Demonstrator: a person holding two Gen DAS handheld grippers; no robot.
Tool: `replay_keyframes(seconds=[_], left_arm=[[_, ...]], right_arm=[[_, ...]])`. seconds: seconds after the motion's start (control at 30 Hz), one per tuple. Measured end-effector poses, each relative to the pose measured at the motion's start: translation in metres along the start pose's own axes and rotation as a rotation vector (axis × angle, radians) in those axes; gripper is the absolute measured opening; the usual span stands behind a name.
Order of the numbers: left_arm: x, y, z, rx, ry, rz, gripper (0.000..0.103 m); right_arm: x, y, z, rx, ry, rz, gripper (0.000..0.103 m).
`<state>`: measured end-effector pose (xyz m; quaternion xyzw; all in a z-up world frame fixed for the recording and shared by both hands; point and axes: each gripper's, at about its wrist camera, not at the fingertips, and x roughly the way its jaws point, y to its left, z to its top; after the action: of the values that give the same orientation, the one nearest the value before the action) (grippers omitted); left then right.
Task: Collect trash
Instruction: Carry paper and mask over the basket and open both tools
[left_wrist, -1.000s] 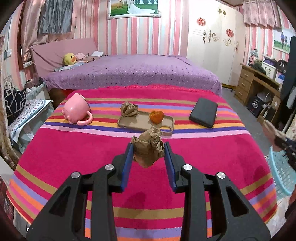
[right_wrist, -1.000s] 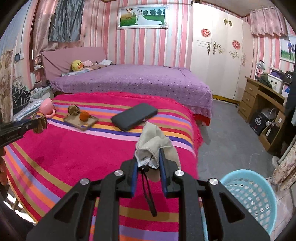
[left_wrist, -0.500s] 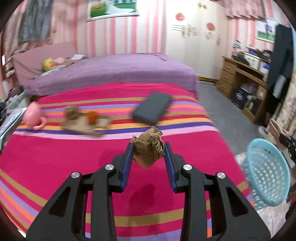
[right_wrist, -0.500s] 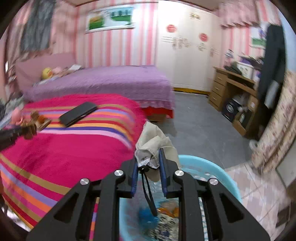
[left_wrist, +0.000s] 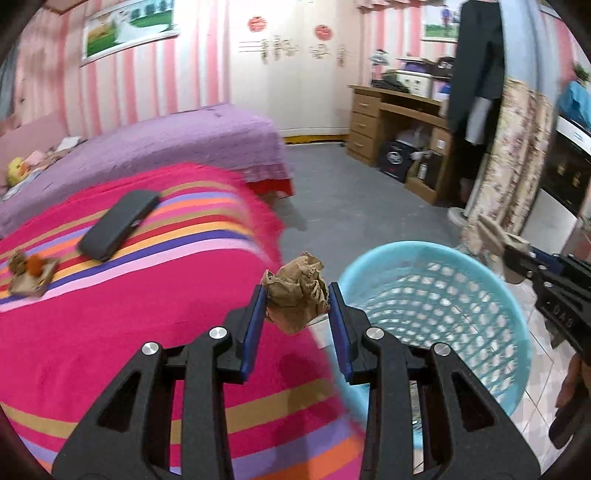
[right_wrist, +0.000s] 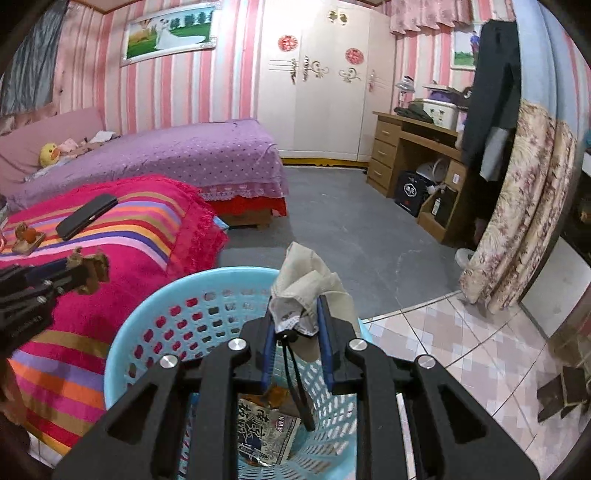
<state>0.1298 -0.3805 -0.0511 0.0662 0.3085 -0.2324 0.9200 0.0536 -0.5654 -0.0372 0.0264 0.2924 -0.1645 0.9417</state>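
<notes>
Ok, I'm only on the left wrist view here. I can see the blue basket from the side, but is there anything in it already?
Observer: Yes. The right wrist view looks down into the blue basket, and a printed wrapper lies at the bottom.
Operator: And what is the right gripper carrying? I only see its tip.
Observer: The right gripper is shut on a crumpled pale cloth, and a dark cord hangs from it into the basket.
Operator: Is it over the basket?
Observer: It is; the basket's opening shows right under its fingers.
</notes>
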Motion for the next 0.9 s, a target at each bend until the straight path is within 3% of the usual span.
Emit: replay_keyframes(seconds=[0.3, 0.33, 0.37, 0.43, 0.57, 0.77, 0.9], left_arm=[[0.022, -0.042, 0.003, 0.047, 0.04, -0.075, 0.038], [0.023, -0.042, 0.003, 0.046, 0.041, -0.076, 0.045], [0.024, -0.042, 0.004, 0.043, 0.041, -0.076, 0.06], [0.025, -0.037, 0.007, 0.036, 0.041, -0.062, 0.075], [0.018, -0.016, 0.011, 0.006, -0.003, -0.02, 0.094], [0.005, 0.019, 0.012, 0.02, -0.045, 0.062, 0.097], [0.001, 0.04, 0.013, -0.022, -0.031, 0.072, 0.097]], right_arm=[[0.004, -0.015, -0.008, 0.038, -0.001, 0.022, 0.02], [0.005, -0.014, -0.007, 0.036, -0.002, 0.025, 0.02], [0.005, -0.012, -0.008, 0.033, -0.002, 0.025, 0.02], [0.005, -0.01, -0.008, 0.025, 0.001, 0.028, 0.02], [0.005, -0.009, -0.008, 0.011, 0.008, 0.022, 0.02], [0.009, -0.003, -0.008, 0.006, 0.015, 0.032, 0.021], [0.018, 0.008, -0.006, -0.011, 0.028, 0.028, 0.024]])
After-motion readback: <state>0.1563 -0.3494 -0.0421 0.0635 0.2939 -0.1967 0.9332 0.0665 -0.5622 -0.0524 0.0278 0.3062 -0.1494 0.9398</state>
